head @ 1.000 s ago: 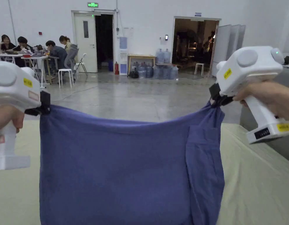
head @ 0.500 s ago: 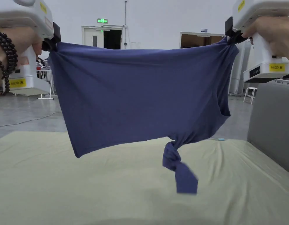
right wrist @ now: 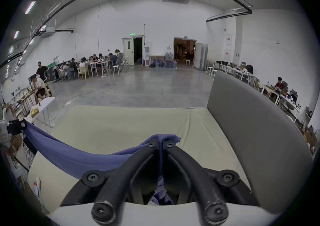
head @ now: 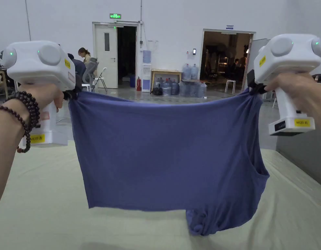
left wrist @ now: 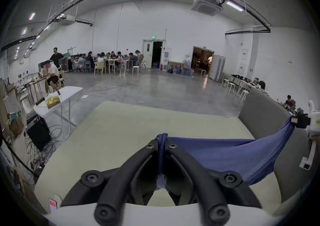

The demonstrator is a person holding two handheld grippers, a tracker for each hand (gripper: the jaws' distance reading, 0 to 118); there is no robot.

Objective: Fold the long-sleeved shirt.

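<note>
A blue long-sleeved shirt (head: 169, 153) hangs spread in the air between my two grippers, above the pale green bed surface (head: 42, 208). My left gripper (head: 73, 94) is shut on its upper left corner, and my right gripper (head: 252, 89) is shut on the upper right corner. A bunched sleeve end (head: 202, 223) dangles at the lower right and touches the surface. In the left gripper view the jaws (left wrist: 161, 140) pinch blue cloth (left wrist: 225, 155). The right gripper view shows its jaws (right wrist: 161, 141) clamped on cloth (right wrist: 69, 153) as well.
A grey padded headboard (head: 303, 153) stands along the right side of the bed. Beyond the bed lies open concrete floor (head: 176, 96), with people seated at tables (left wrist: 110, 58) far left. A white folding table (left wrist: 60, 98) with cables under it stands left of the bed.
Both grippers have come down from their raised position half a second ago, lowering the shirt. The dangling sleeve end, which swung free, now rests on the surface.
</note>
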